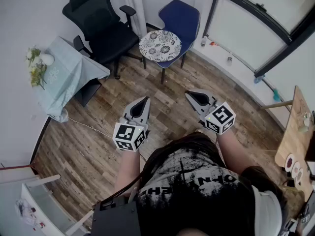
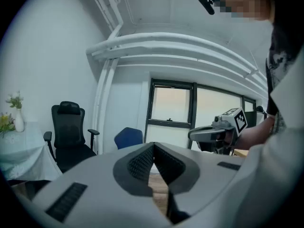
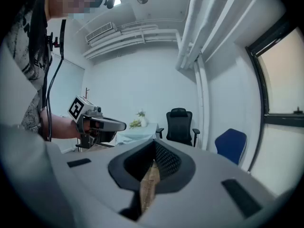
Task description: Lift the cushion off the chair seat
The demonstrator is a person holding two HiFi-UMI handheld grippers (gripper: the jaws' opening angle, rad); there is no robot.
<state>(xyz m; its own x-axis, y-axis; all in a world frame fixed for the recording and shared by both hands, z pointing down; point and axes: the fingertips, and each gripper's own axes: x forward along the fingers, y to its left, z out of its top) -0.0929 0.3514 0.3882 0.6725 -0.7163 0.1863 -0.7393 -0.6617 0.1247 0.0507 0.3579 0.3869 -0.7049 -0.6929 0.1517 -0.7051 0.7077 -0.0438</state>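
Observation:
A round cushion with a grey floral print lies on the seat of a blue chair at the far side of the room. Both grippers hover well short of it, over the wood floor. My left gripper points toward the chair with its jaws shut and nothing between them. My right gripper is beside it, also shut and empty. The blue chair shows small in the left gripper view, and again as the blue chair at the right in the right gripper view. The cushion is hidden in both gripper views.
A black office chair stands left of the blue chair. A table with a pale cloth and a vase of flowers is at the left. A wooden table edge is at the right, windows behind.

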